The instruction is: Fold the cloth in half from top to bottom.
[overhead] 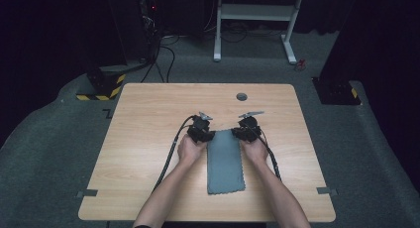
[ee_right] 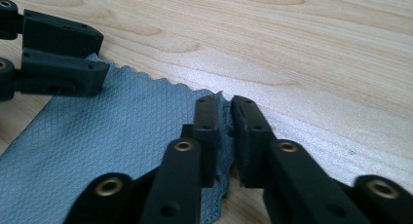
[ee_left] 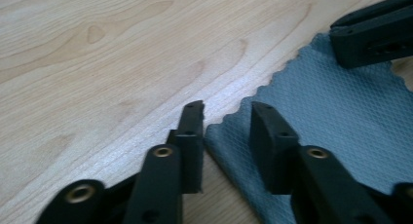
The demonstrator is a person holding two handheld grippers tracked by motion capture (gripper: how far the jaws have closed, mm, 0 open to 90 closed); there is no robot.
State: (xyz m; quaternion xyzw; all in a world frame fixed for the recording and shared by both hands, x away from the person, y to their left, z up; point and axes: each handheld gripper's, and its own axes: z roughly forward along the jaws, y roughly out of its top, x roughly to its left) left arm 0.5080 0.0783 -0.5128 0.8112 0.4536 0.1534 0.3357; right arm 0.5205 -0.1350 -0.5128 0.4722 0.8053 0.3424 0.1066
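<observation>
A grey textured cloth (overhead: 225, 163) with zigzag edges lies flat on the wooden table (overhead: 148, 114), long side running toward the person. My left gripper (overhead: 209, 135) sits at its far left corner. In the left gripper view the jaws (ee_left: 228, 109) straddle that corner of the cloth (ee_left: 341, 117) with a gap, the pads not pressing it. My right gripper (overhead: 237, 134) is at the far right corner. In the right gripper view its jaws (ee_right: 225, 101) are pinched together on the bunched cloth edge (ee_right: 112, 131). Each gripper view also shows the other gripper (ee_left: 375, 36) (ee_right: 95, 56) across the cloth's far edge.
A round grommet hole (overhead: 241, 96) lies in the table beyond the grippers. Tape marks (overhead: 86, 193) (overhead: 327, 191) sit at the near corners. Cables trail from both grippers along the forearms. A white stand (overhead: 255, 12) and black equipment stand on the floor behind.
</observation>
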